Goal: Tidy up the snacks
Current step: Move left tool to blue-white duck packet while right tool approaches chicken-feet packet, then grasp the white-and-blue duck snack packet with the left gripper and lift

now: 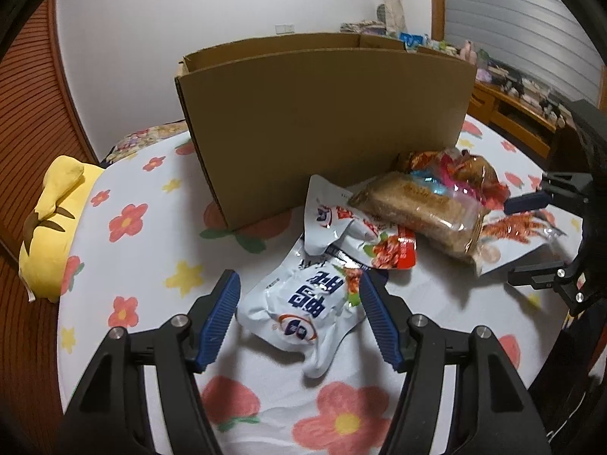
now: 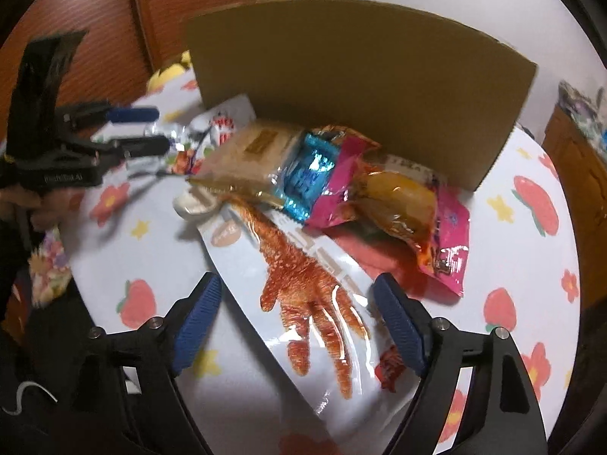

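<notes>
On the flowered bed, the left tool (image 1: 299,322) hangs released with a white snack packet (image 1: 303,313) lying between its spread fingers, while the right tool (image 2: 297,326) is likewise released astride a big white chicken-foot bag (image 2: 303,295), the cardboard box (image 1: 322,121) standing just beyond both.

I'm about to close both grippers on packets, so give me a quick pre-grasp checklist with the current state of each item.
1. Left gripper open: ok.
2. White snack pouch sits between the left fingers: ok.
3. Right gripper open: ok.
4. Chicken-feet packet lies between the right fingers: ok.
5. Chicken-feet packet free to lift: not ok, the bread pack and pink packet overlap its far end.
6. Cardboard box has room inside: cannot tell.
</notes>
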Action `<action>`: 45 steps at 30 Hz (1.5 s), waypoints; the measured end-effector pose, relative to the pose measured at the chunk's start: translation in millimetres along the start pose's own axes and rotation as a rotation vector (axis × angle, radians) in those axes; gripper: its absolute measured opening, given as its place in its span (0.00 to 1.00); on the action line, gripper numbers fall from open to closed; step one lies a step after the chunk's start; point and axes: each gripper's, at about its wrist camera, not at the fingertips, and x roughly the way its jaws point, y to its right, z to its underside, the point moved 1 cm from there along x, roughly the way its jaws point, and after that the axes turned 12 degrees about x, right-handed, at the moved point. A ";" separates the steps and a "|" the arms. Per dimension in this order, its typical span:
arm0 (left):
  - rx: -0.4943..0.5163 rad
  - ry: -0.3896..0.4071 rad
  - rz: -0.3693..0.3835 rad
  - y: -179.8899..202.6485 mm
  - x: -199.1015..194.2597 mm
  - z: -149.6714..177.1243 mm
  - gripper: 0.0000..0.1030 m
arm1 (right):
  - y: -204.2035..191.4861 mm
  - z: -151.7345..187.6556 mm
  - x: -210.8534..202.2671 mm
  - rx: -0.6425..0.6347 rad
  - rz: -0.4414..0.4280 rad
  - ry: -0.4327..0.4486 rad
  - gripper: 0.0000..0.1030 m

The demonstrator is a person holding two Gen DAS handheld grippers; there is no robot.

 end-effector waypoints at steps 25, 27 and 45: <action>0.109 -0.125 0.090 11.7 5.3 3.4 0.60 | 8.7 13.9 -4.5 -0.012 0.004 0.063 0.90; 0.131 -0.133 0.086 16.6 4.1 5.7 0.65 | 8.0 13.9 -4.1 -0.013 0.004 0.062 0.90; 0.076 -0.113 0.094 14.3 -9.7 18.9 0.47 | 8.6 15.5 -4.4 -0.012 0.004 0.063 0.91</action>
